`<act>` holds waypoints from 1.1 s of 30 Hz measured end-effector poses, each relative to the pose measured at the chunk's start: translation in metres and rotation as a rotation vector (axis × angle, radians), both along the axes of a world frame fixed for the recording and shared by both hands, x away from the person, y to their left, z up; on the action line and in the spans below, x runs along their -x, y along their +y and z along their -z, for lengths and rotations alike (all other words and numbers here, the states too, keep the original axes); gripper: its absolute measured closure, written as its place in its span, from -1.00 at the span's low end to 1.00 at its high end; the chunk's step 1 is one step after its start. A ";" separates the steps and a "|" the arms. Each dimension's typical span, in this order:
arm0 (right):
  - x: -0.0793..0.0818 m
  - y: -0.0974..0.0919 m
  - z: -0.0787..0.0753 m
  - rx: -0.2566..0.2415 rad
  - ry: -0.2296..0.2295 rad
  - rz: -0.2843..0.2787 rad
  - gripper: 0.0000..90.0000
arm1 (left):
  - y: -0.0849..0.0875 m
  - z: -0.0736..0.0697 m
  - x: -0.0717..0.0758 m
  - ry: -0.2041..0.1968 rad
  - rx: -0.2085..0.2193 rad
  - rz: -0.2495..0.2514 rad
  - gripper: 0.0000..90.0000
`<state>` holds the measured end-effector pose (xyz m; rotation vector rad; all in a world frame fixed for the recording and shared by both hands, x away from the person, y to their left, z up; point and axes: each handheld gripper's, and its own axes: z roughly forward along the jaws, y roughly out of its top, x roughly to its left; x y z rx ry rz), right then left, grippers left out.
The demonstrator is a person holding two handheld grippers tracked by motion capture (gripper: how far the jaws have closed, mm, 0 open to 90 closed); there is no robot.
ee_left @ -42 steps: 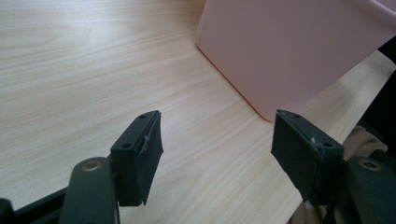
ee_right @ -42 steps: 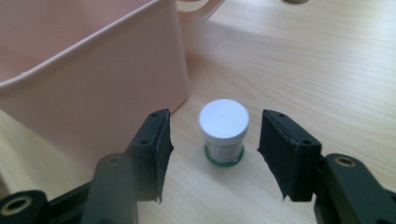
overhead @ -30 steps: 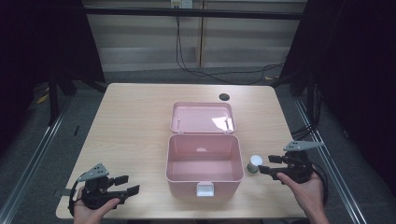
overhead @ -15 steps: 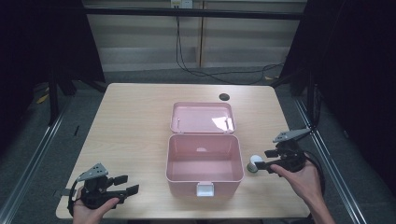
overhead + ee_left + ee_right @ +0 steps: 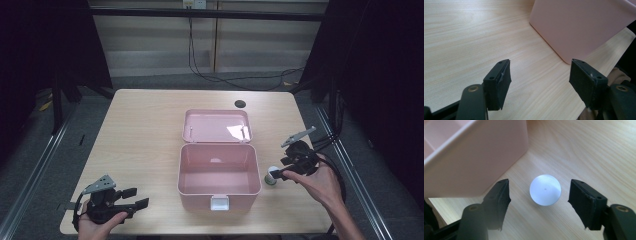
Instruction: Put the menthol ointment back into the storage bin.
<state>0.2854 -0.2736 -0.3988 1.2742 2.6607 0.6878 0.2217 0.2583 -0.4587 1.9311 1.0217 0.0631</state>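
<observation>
My left hand-held gripper (image 5: pixel 131 198) and my right hand-held gripper (image 5: pixel 278 170) are both black, each with a grey three-cornered plate on top. Each has two flat black jaws faced with dark, rough-edged pads (image 5: pixel 502 200), with small screw holes in the jaw tops and a brass-coloured fastener at each jaw's base. A black cable trails from my right one. My forearms are bare, no sleeves.

The table (image 5: pixel 150 130) is pale wood-grain laminate with a smooth, low sheen. The box (image 5: pixel 218 170) is pink plastic, smooth and softly matt, its lid (image 5: pixel 216 125) catching a glossy highlight. The cap (image 5: pixel 545 190) looks like frosted white plastic. The pads (image 5: pixel 584 202) are black, matt, finely textured rubber.
</observation>
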 end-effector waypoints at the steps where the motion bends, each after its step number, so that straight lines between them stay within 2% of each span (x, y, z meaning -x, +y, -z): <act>1: -0.003 0.001 -0.001 0.004 0.023 -0.004 -0.33 | 0.000 0.000 0.000 0.002 0.001 -0.002 -0.26; 4: -0.006 0.003 -0.001 0.027 0.027 -0.011 -0.31 | 0.000 0.000 0.000 0.001 0.000 -0.001 -0.26; 5: -0.009 0.006 -0.002 0.048 0.045 -0.023 -0.22 | 0.000 0.000 0.000 0.002 0.001 -0.001 -0.26; 7: -0.011 0.009 -0.003 0.067 0.057 -0.033 -0.18 | 0.000 0.000 0.000 0.000 0.000 0.006 -0.26; 11: -0.018 0.014 -0.003 0.114 0.083 -0.056 -0.17 | 0.000 0.000 0.000 0.001 0.004 0.003 -0.26; 14: -0.021 0.016 -0.002 0.122 0.100 -0.063 -0.15 | 0.000 0.000 0.000 0.001 0.006 0.004 -0.26; 15: -0.024 0.018 -0.001 0.145 0.116 -0.065 -0.12 | 0.000 0.000 0.000 0.001 0.006 0.004 -0.26; 28: -0.037 0.021 0.008 0.194 0.195 -0.069 -0.06 | 0.000 0.000 0.000 0.002 0.004 0.005 -0.26; 29: -0.039 0.021 0.012 0.210 0.218 -0.065 -0.06 | 0.000 0.000 0.000 0.003 0.002 0.007 -0.26; 33: -0.042 0.023 0.018 0.237 0.233 -0.072 -0.04 | 0.000 0.000 0.000 0.003 0.000 0.008 -0.26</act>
